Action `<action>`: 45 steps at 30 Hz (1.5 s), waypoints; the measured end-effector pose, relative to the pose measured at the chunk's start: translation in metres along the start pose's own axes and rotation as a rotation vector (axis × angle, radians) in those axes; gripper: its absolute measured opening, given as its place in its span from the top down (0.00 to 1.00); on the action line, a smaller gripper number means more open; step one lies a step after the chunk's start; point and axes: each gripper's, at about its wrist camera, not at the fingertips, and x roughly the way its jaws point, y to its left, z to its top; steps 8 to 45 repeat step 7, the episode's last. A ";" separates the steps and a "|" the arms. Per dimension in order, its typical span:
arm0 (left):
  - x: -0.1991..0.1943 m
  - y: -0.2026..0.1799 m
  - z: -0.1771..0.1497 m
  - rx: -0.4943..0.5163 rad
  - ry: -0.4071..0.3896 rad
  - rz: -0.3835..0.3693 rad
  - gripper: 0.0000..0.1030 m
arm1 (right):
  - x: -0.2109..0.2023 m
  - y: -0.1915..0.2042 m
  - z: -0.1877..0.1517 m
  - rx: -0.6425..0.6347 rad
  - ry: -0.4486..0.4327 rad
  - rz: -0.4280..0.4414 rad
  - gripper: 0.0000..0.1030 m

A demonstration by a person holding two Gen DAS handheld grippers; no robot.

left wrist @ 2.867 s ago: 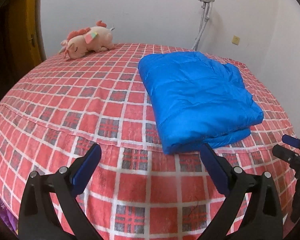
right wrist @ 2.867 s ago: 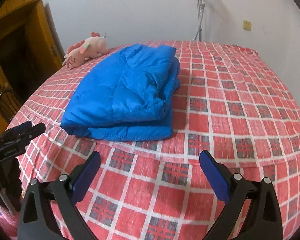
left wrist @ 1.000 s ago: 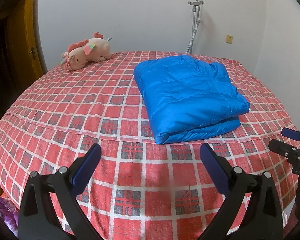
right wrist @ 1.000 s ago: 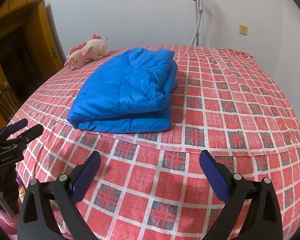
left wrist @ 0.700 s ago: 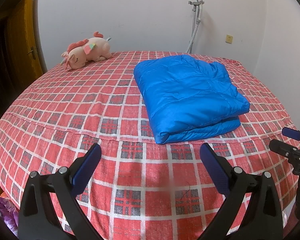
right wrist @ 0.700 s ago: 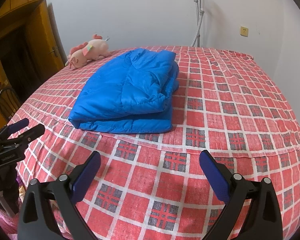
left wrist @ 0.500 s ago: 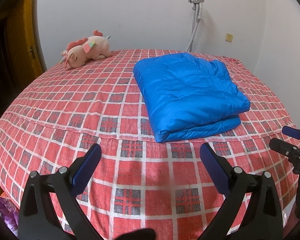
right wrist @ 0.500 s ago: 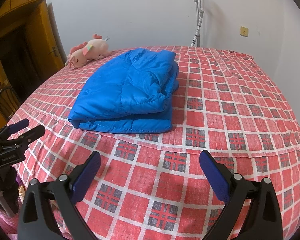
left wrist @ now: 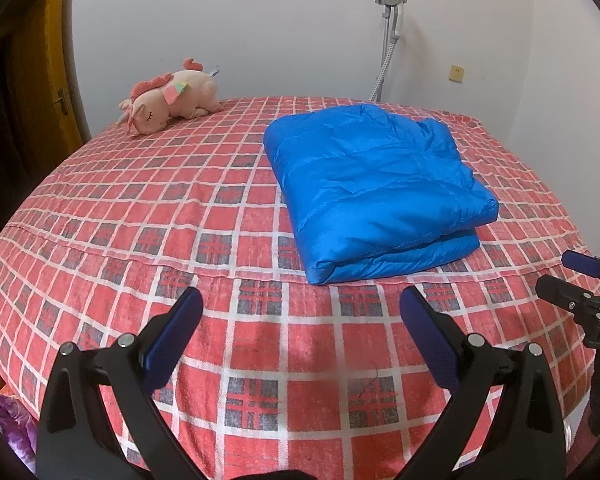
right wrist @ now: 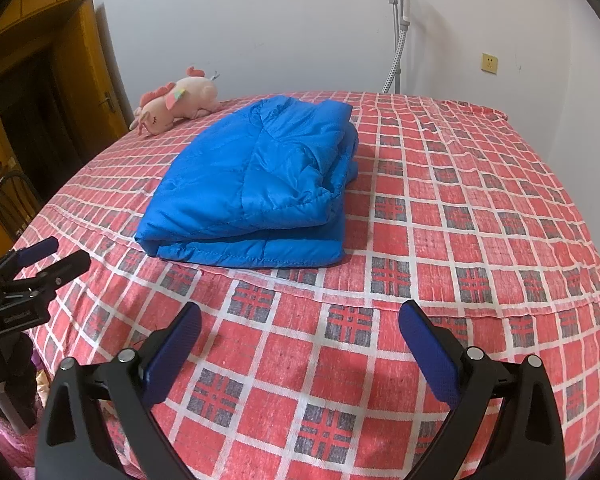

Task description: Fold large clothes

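Left gripper [left wrist: 300, 312]: jaws spread wide, nothing held, poised above the near edge of the bed [left wrist: 120, 208]. Right gripper [right wrist: 300, 330]: jaws likewise wide apart and empty, above the same near edge.

Blue padded jacket [left wrist: 376, 192]: folded into a layered rectangle, lying flat on the red checked bedcover, well apart from both grippers. Its thick folded edge faces the cameras.

Pink plush toy [left wrist: 168, 96]: lying on its side at the far left of the bed, near the wall, apart from the jacket.

No containers observed.

Wooden door [right wrist: 32, 92] at left.
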 end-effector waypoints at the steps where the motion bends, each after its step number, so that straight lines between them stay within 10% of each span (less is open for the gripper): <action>1: 0.000 0.000 0.000 0.001 0.000 0.001 0.05 | 0.000 -0.001 0.000 0.001 0.000 0.000 0.04; 45: 0.000 0.000 0.000 0.003 0.001 0.000 0.05 | 0.001 -0.002 0.001 0.000 0.000 -0.002 0.04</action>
